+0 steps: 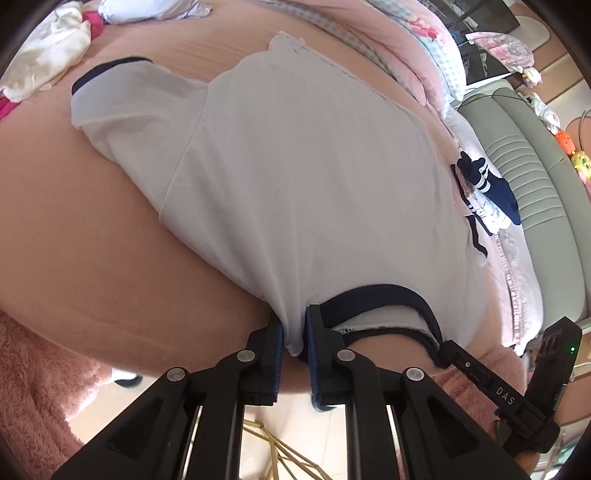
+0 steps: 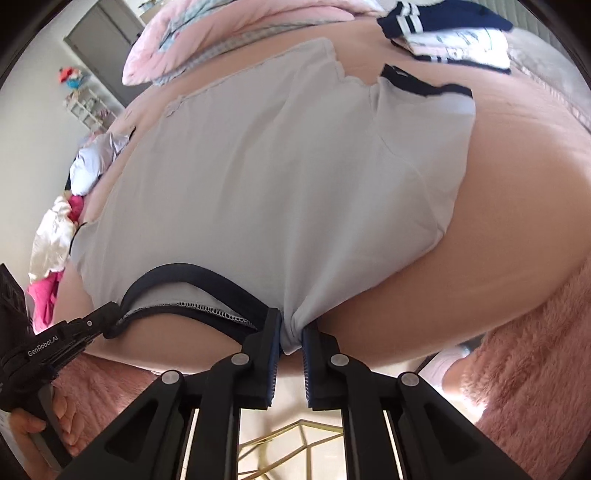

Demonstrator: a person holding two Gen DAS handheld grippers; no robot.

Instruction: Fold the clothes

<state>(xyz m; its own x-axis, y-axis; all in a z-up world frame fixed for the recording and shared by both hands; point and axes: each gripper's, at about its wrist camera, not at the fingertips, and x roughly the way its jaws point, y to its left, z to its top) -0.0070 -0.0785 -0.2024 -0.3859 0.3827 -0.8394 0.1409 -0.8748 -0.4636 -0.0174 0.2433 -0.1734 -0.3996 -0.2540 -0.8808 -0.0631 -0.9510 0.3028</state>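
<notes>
A white T-shirt (image 1: 295,166) with navy trim lies spread flat on the pink bed sheet (image 1: 92,240), its navy collar (image 1: 376,295) nearest me. My left gripper (image 1: 294,332) is shut on the shoulder fabric just left of the collar. The right gripper (image 2: 291,332) is shut on the T-shirt (image 2: 258,177) at the shoulder right of the collar (image 2: 184,273). Each view shows the other gripper at the collar's far end: the right one (image 1: 441,354) and the left one (image 2: 112,321). One navy-cuffed sleeve (image 1: 110,74) points away on the left, the other sleeve (image 2: 424,88) on the right.
A stack of folded navy and white clothes (image 1: 491,192) sits near the bed's right side. Loose white and pink garments (image 1: 48,55) and a pale blue one (image 1: 147,9) lie at the far left. A pink quilt (image 1: 424,44) lies beyond the shirt. A fluffy pink rug (image 2: 535,350) is below.
</notes>
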